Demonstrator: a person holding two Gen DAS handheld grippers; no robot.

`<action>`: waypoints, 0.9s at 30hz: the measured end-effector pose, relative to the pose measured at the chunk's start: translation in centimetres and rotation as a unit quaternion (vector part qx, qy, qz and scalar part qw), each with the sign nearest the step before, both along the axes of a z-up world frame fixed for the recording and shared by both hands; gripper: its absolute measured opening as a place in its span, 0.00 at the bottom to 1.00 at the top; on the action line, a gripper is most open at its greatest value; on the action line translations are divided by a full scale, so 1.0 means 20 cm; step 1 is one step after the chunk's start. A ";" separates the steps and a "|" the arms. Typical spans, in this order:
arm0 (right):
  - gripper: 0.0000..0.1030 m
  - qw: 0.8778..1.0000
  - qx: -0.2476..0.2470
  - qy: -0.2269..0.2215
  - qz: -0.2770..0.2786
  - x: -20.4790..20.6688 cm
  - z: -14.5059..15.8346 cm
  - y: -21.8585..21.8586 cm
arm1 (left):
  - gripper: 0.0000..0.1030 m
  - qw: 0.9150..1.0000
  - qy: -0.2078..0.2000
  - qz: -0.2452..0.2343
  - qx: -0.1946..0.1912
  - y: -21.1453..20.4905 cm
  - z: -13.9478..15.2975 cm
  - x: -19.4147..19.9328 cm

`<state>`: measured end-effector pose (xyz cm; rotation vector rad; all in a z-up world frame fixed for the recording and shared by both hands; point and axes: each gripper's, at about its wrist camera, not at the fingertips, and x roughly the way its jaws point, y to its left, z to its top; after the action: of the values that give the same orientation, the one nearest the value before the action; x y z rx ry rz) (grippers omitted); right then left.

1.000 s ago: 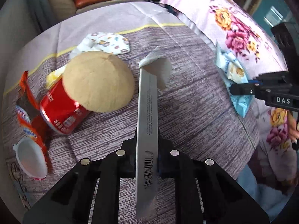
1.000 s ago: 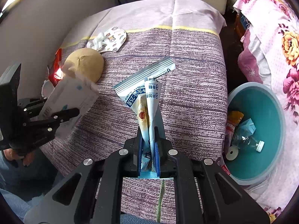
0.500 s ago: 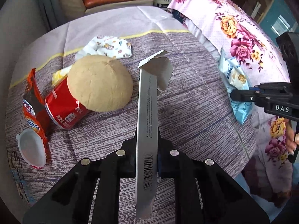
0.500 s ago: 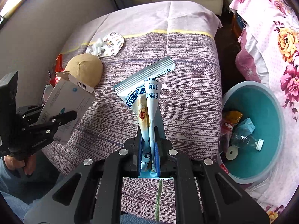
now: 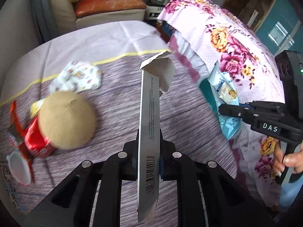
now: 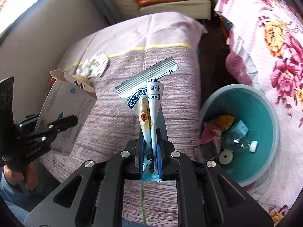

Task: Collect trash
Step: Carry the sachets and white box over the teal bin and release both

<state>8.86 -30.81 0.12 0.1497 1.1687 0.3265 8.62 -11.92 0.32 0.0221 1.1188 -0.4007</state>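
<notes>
Left edge of the table (image 5: 117,43), left wrist view: white plastic lid (image 5: 18,167), torn orange-red wrapper (image 5: 16,130), red can (image 5: 38,140) on its side, and a tan dome-shaped thing (image 5: 67,120) lying against the can (fruit or bun, cannot tell). Behind them, a patterned face mask (image 5: 79,78). All still on the purple striped cloth, none collected yet.

Centre: left gripper (image 5: 148,161) clamped on a flattened white carton (image 5: 150,121), barcode end down between the jaws, torn flap up. It is lifted clear of the table.

Right of that: right gripper (image 6: 150,158) closed on a blue-and-white snack wrapper (image 6: 149,102), which stands up from the jaws with its crimped seal at the top. The left wrist view shows the same wrapper out past the table's right edge.

Far right, on the floor beside the table and below the floral bedcover (image 6: 274,43): teal bin (image 6: 265,102). Already inside are a clear bottle (image 6: 238,141) with a white cap, an orange wrapper, a pink one, a pale blue packet and a round disc (so several rounds look done).

Judgement: mid-task. Two pieces are in hand but neither is over the bin yet. Left to do: drop both, then return for about five items at the left of the table.
</notes>
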 end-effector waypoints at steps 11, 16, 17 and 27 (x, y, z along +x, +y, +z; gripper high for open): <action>0.10 0.997 -0.003 -0.008 -0.081 0.06 0.01 -0.44 | 0.14 0.999 0.005 -0.046 -0.021 -0.51 -0.03 0.16; 0.10 0.994 -0.009 0.007 -0.109 0.08 -0.05 -0.63 | 0.14 0.998 0.011 -0.065 -0.023 -0.73 -0.06 0.20; 0.10 0.993 -0.009 0.011 -0.113 0.08 -0.06 -0.66 | 0.14 0.997 0.013 -0.066 -0.022 -0.76 -0.07 0.21; 0.10 0.991 0.000 0.031 -0.130 0.10 -0.17 -0.84 | 0.15 0.996 0.030 -0.075 -0.024 -0.98 -0.14 0.27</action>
<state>10.80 -47.70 -3.29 0.3116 1.1948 0.0927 14.02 -31.47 -2.52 0.0525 1.1695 -0.5651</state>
